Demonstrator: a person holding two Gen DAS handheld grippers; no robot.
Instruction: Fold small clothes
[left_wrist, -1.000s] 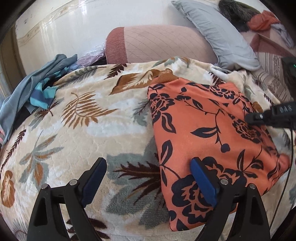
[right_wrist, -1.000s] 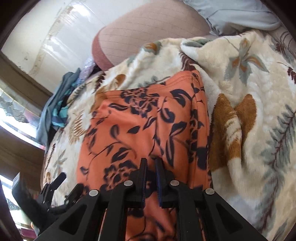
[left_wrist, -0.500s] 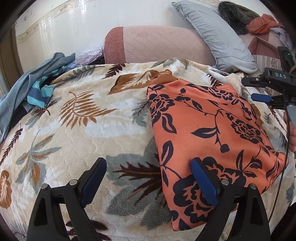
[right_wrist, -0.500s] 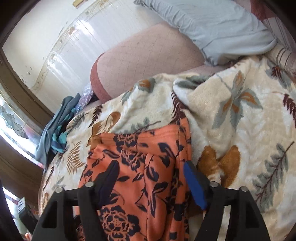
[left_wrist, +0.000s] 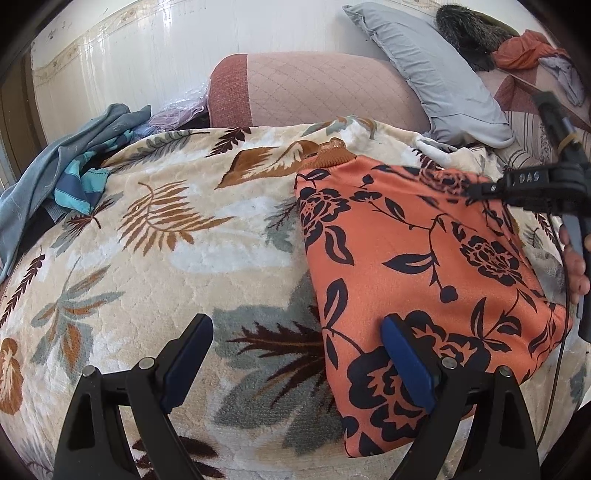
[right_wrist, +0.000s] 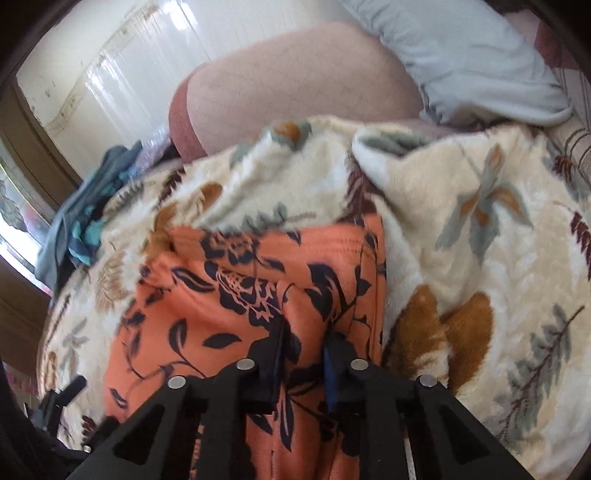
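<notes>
Here, an orange garment printed with dark navy flowers (left_wrist: 417, 266) is seen folded flat on a cream plush blanket patterned with brown and grey leaves (left_wrist: 155, 236).

The right gripper (right_wrist: 304, 343) is angled steeply down over the garment's near part; its jaws have just been closing and are now nearly together, a narrow strip of the orange cloth being seen between them, though whether it is pinched cannot be told through the blur. In the left wrist view the same gripper is seen at the garment's far right edge, with the person's hand (left_wrist: 576, 262) behind it. The left gripper (left_wrist: 295, 354) is held spread wide, tilted downward, with nothing grasped; one blue-padded finger (left_wrist: 404, 362) is seen over the garment's near left corner, the other over bare blanket. Beyond the blanket, a pink quilted bolster (left_wrist: 317, 92), a grey pillow (left_wrist: 436, 70) and a heap of blue-grey clothes (left_wrist: 70, 166) are seen.
</notes>
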